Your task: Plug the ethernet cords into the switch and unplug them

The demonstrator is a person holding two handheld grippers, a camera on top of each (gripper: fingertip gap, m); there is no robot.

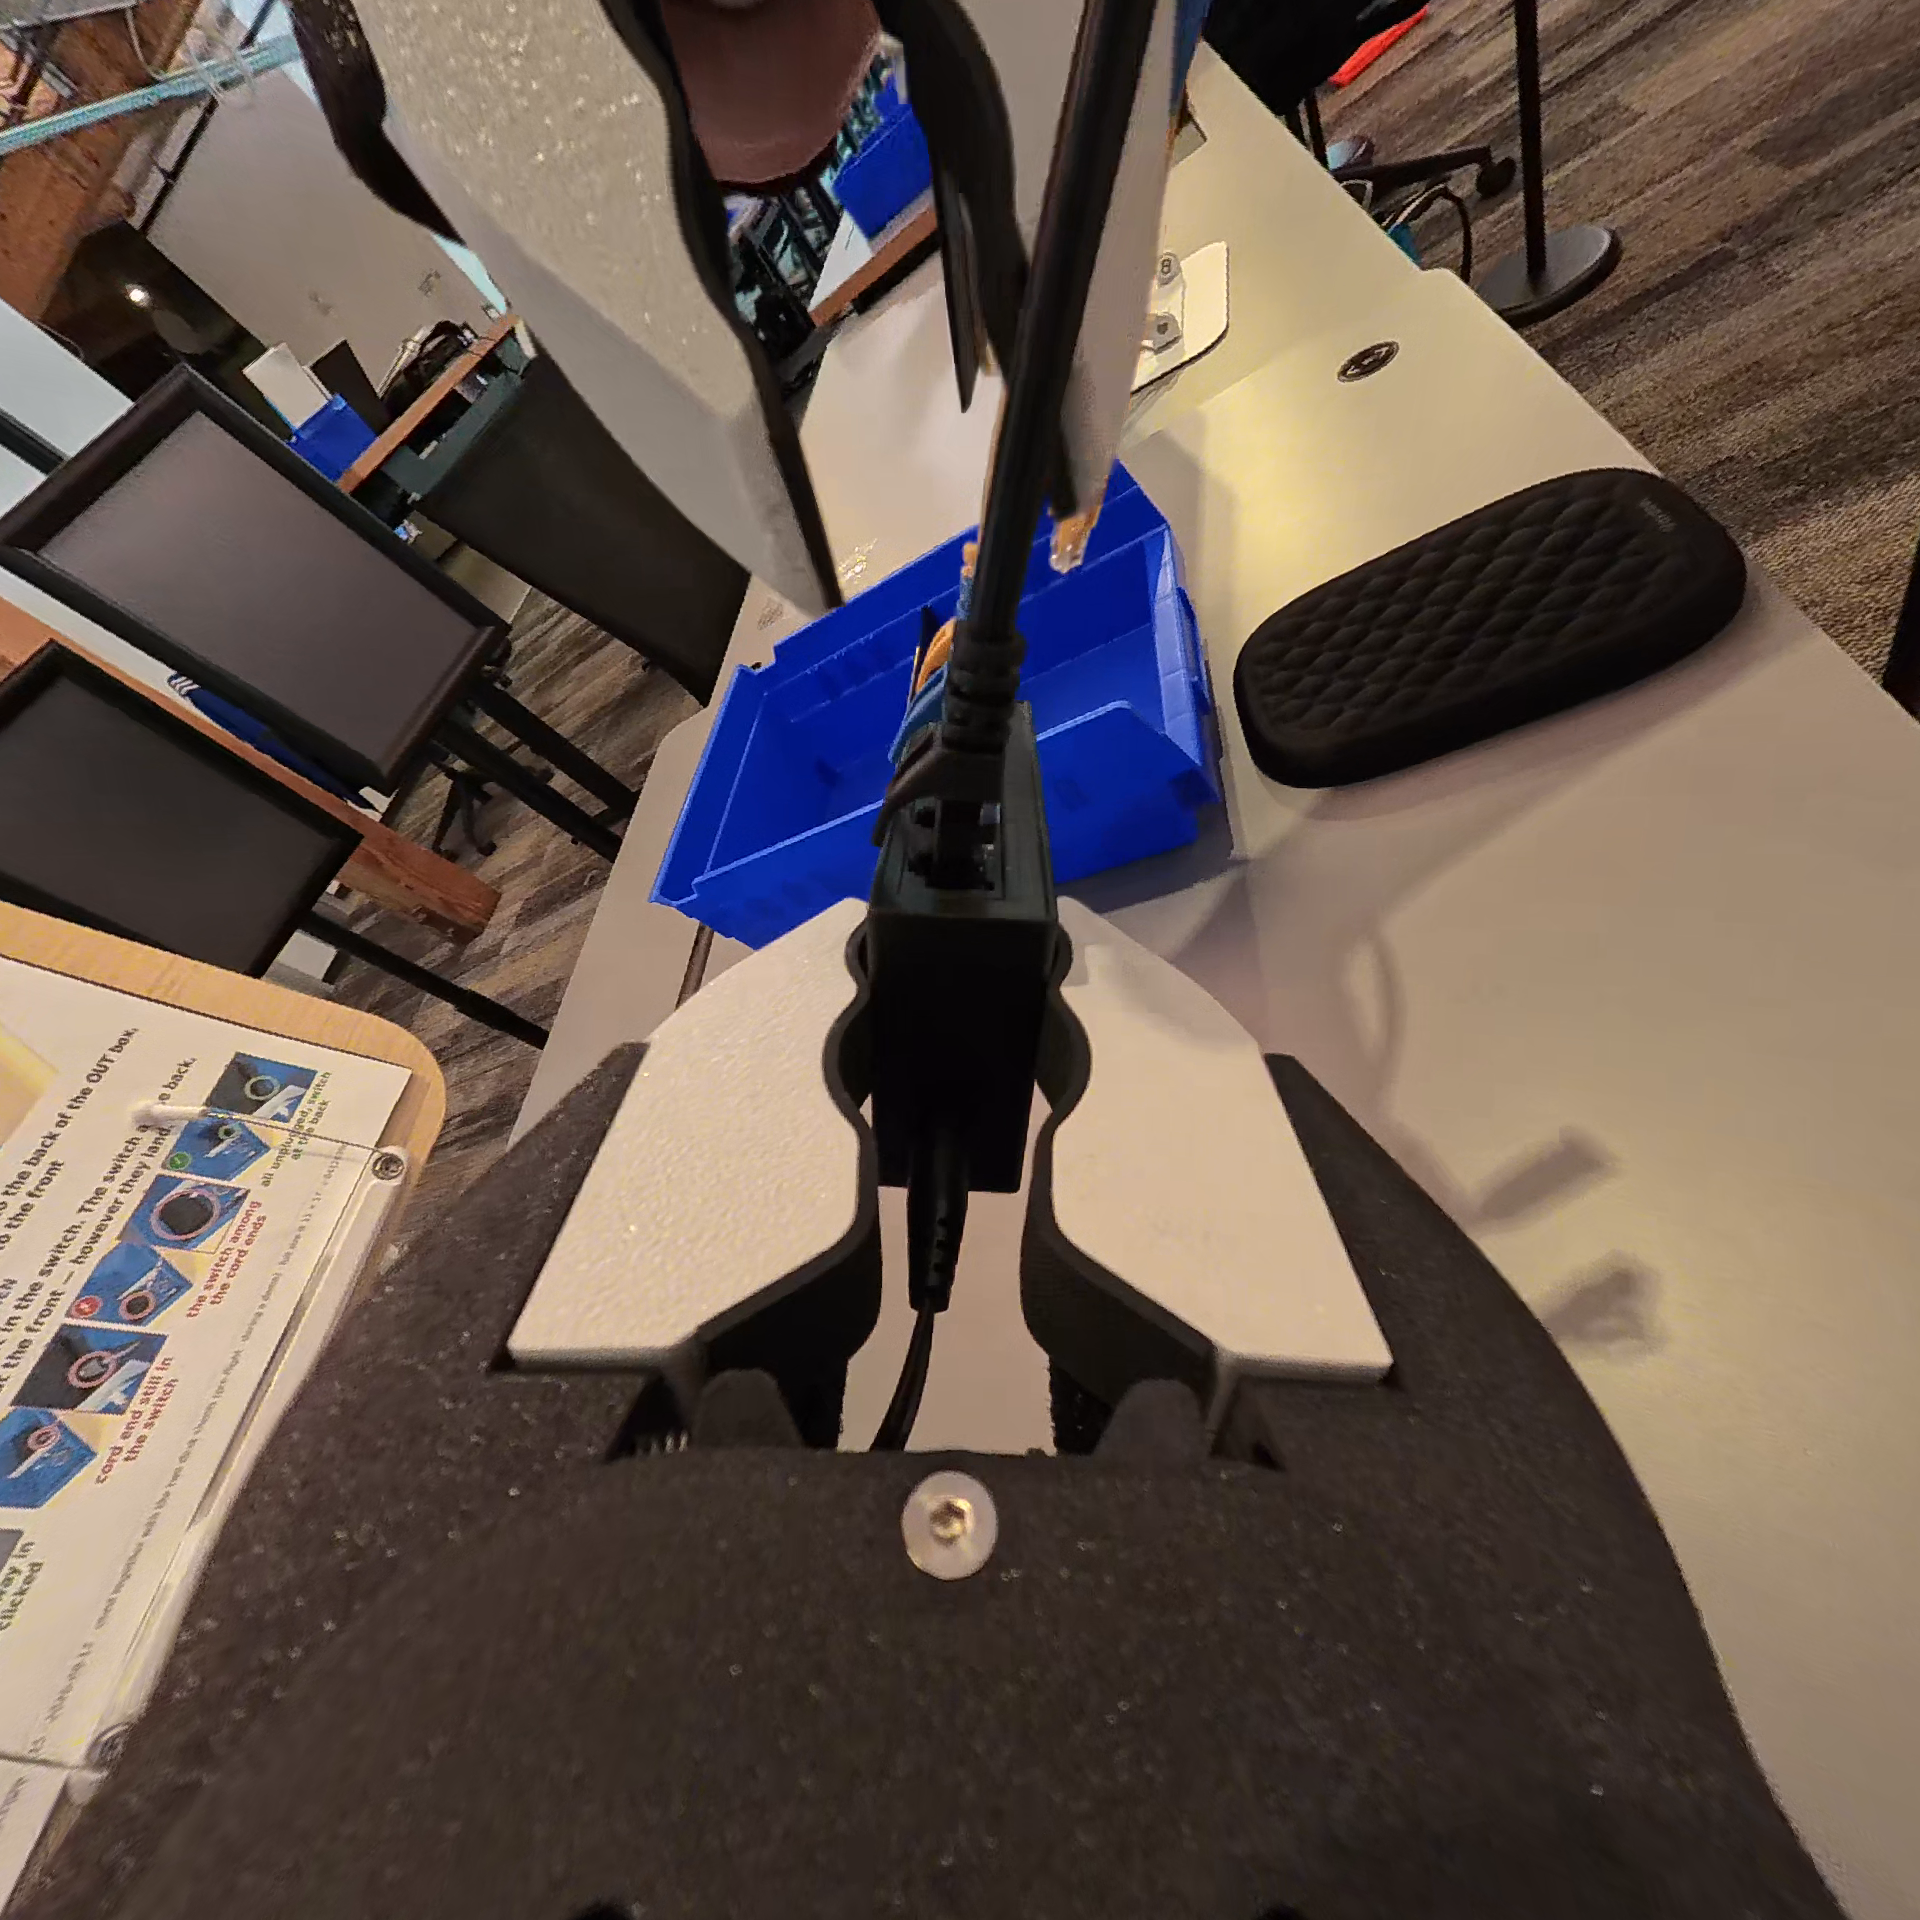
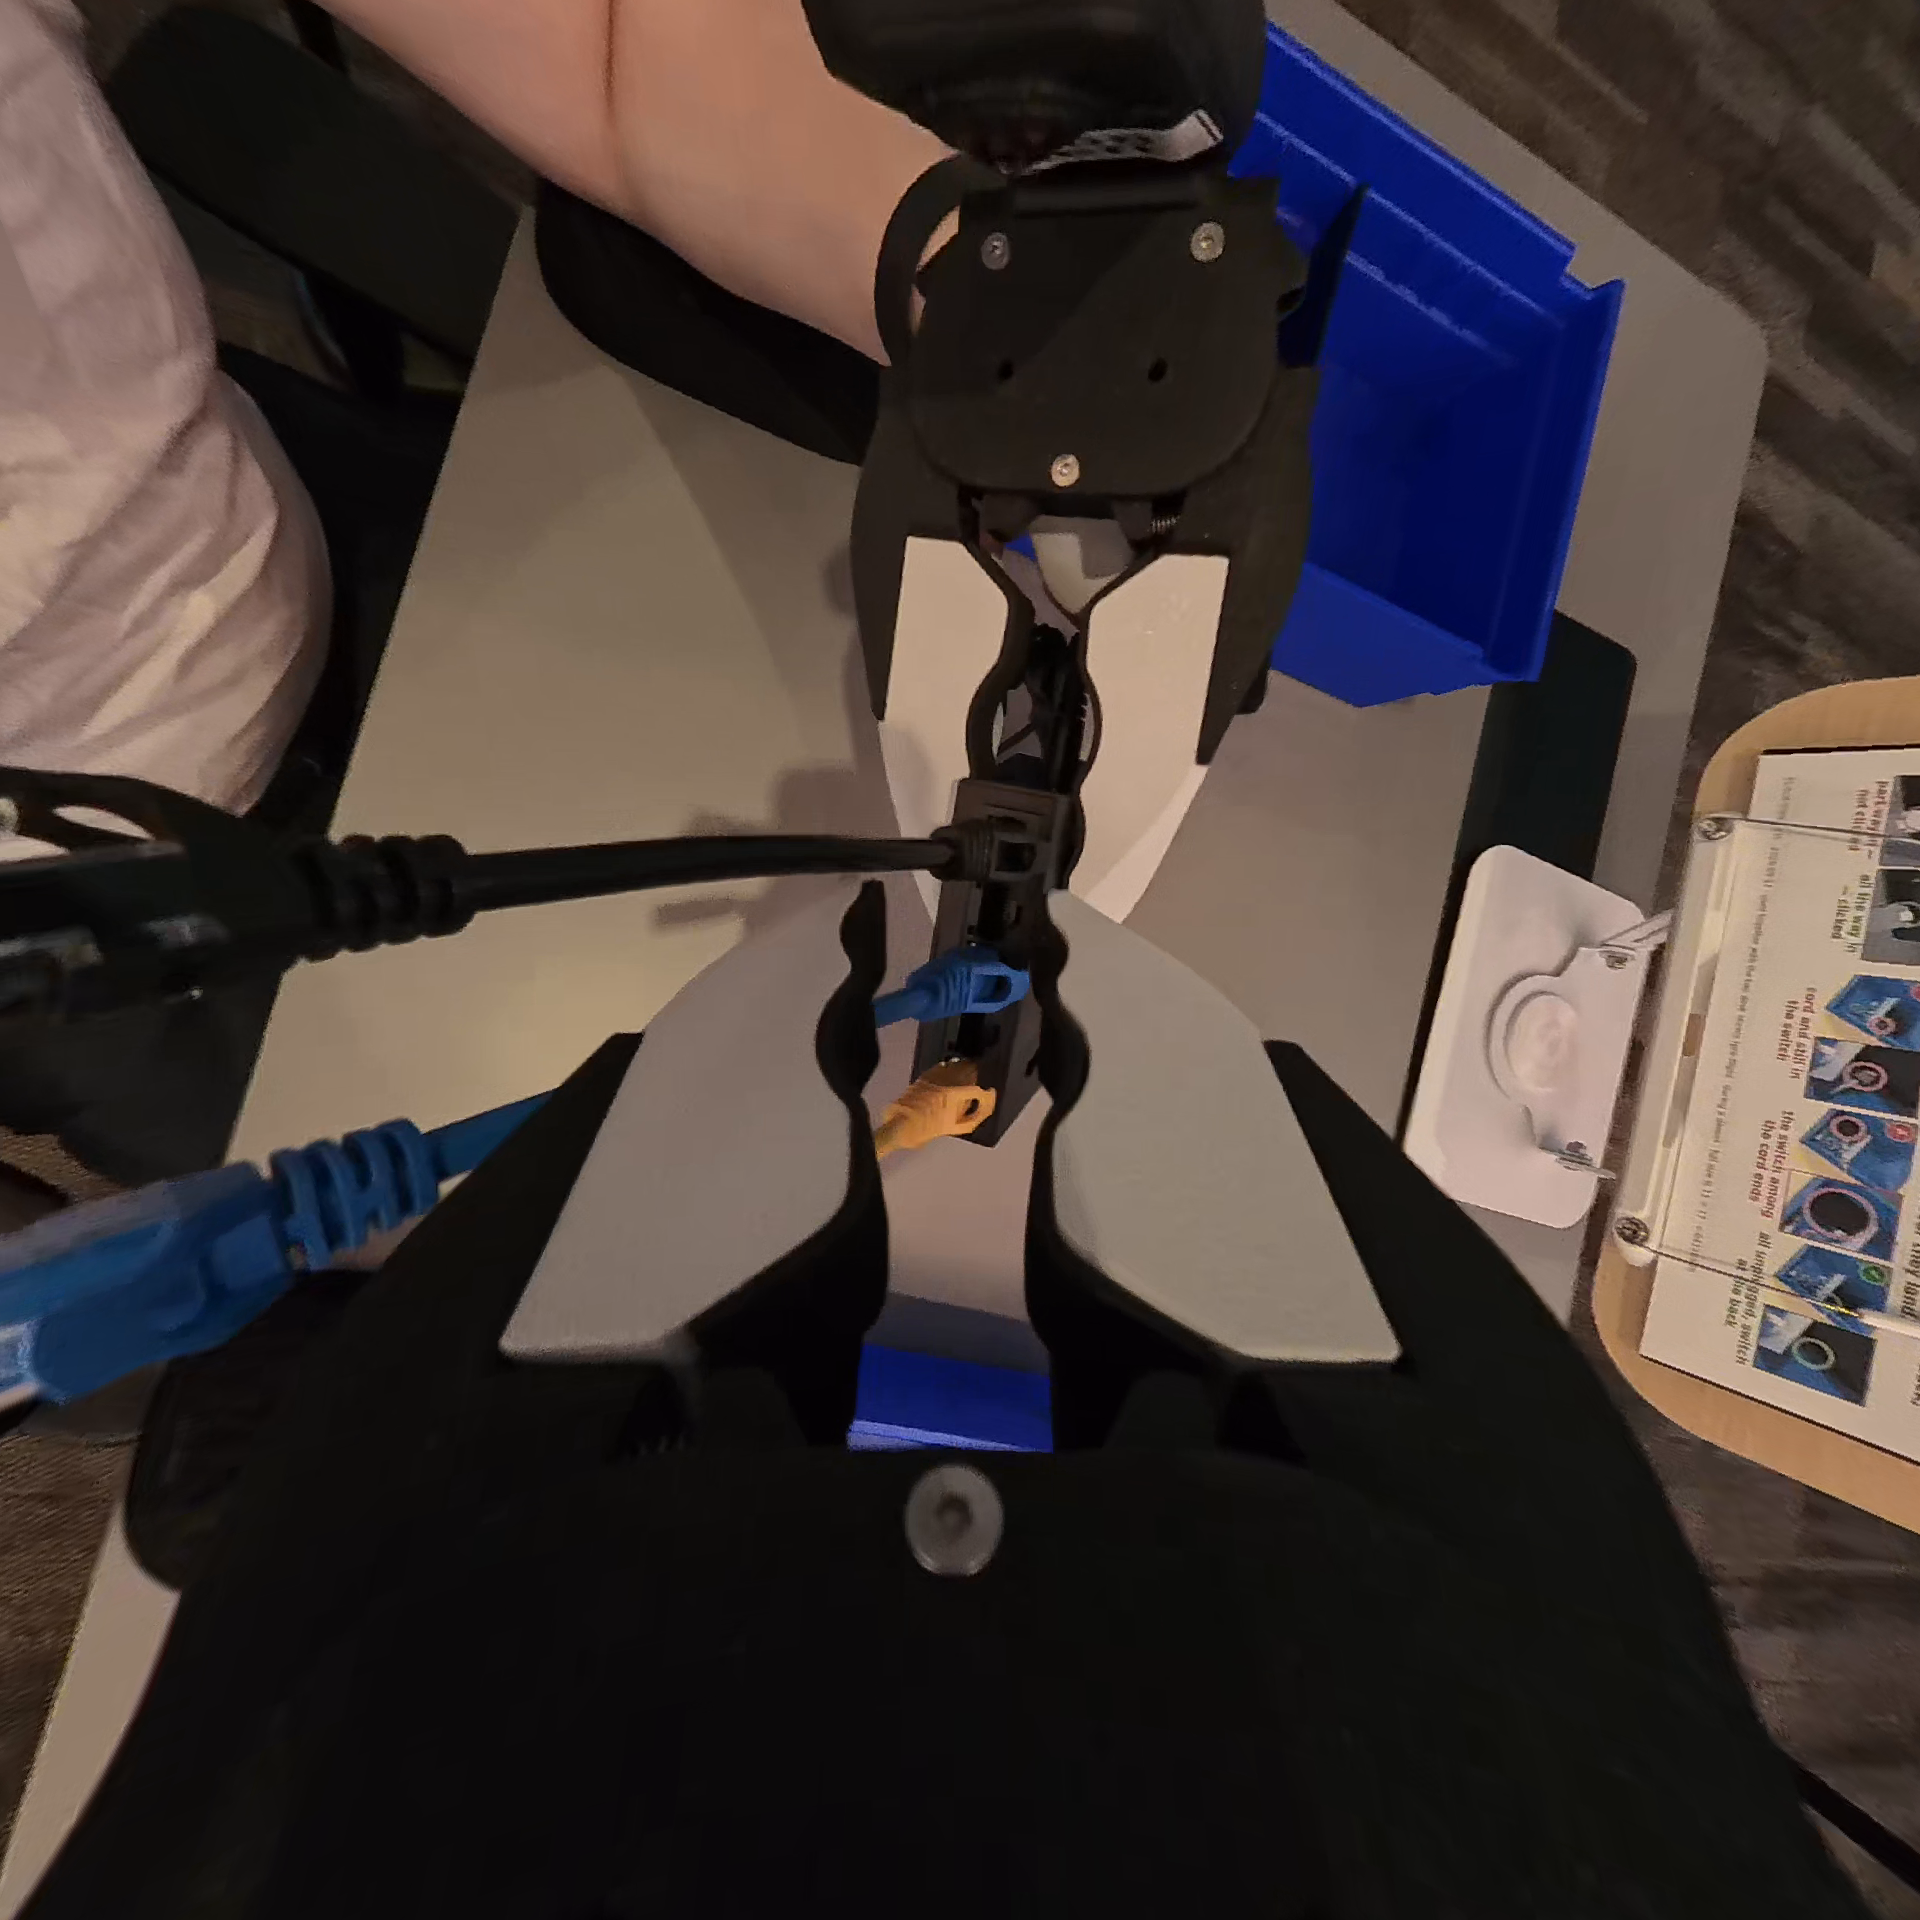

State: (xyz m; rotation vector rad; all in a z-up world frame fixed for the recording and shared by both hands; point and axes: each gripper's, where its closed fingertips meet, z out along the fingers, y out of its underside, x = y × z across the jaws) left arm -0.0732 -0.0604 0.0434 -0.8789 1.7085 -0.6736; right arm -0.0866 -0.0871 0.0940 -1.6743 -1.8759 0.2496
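Observation:
In the left wrist view my left gripper [image 1: 956, 945] is shut on the black switch [image 1: 956, 1029] and holds it above the table, ports facing away. A black cord [image 1: 997, 520] is plugged into a port. In the right wrist view the left gripper [image 2: 1023, 727] grips the switch [image 2: 1013, 810] from the far end. The black plug [image 2: 977, 847], a blue plug [image 2: 961, 982] and an orange plug [image 2: 935, 1107] sit in its ports. My right gripper [image 2: 956, 997] straddles the switch at the blue plug. Its left finger [image 2: 857, 987] stands off the switch, so it is open.
A blue bin [image 1: 810, 790] lies on the grey table [image 1: 1455, 987] beyond the switch, and shows in the right wrist view [image 2: 1434, 468]. A black padded rest [image 1: 1486, 623] lies to its right. An instruction sheet [image 2: 1808, 1091] and a white mount [image 2: 1527, 1039] are at the right. A person's arm [image 2: 727, 156] is above. My right fingertips sit around 6 cm from my left ones.

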